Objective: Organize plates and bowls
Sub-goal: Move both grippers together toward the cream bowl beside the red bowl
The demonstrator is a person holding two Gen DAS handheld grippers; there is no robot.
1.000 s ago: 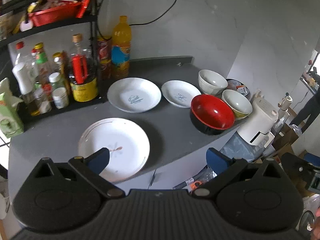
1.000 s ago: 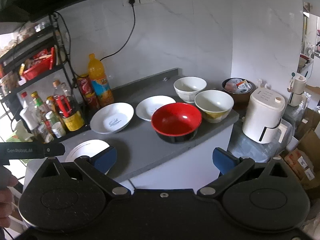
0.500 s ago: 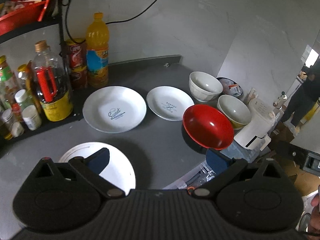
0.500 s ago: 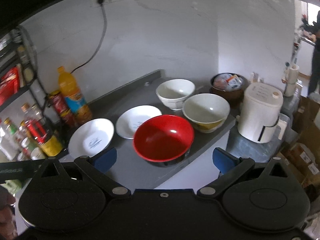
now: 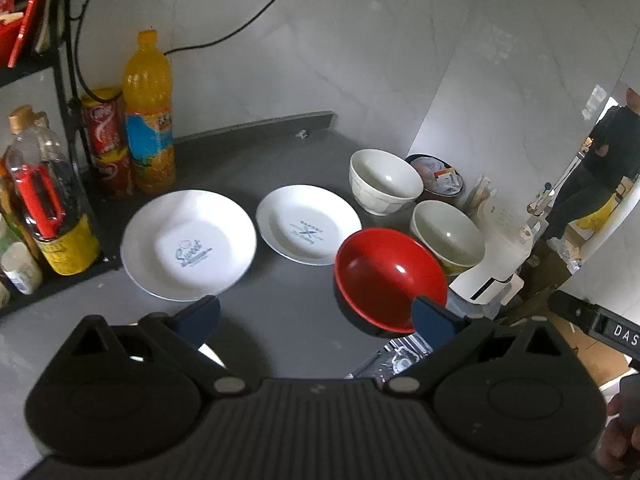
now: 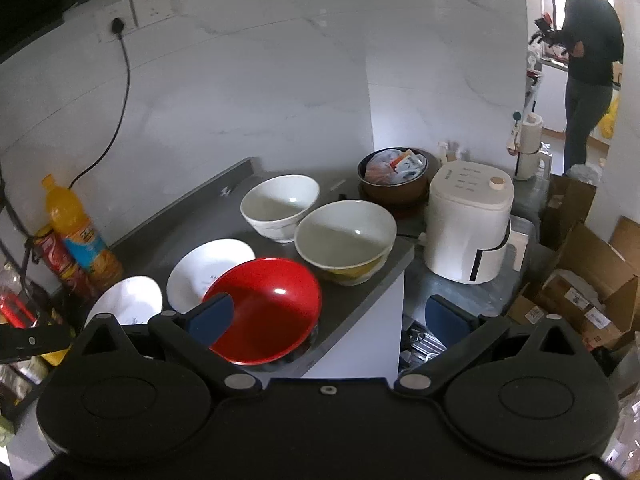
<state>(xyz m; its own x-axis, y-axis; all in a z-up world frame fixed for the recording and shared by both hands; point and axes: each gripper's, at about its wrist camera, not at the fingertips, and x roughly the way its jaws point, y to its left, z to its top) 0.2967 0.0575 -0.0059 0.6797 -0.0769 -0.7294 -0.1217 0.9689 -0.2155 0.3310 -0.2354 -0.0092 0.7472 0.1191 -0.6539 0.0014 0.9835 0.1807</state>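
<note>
Both cameras are looking down and forward from just behind their own tongs at the grey counter (image 5: 288, 312), the left one sitting nearer the two white plates, the right one sitting further right, and both are seeing the red bowl (image 5: 390, 276) (image 6: 266, 306) close ahead.

Grey countertop (image 5: 280, 320), bearing two white plates (image 5: 188, 245) (image 5: 309, 224), red bowl (image 5: 390, 278) at front edge, two pale bowls (image 5: 385, 181) (image 5: 447, 236) behind, orange drink bottle (image 5: 149, 114) and stacked red cans (image 5: 105, 140) near wall.
</note>
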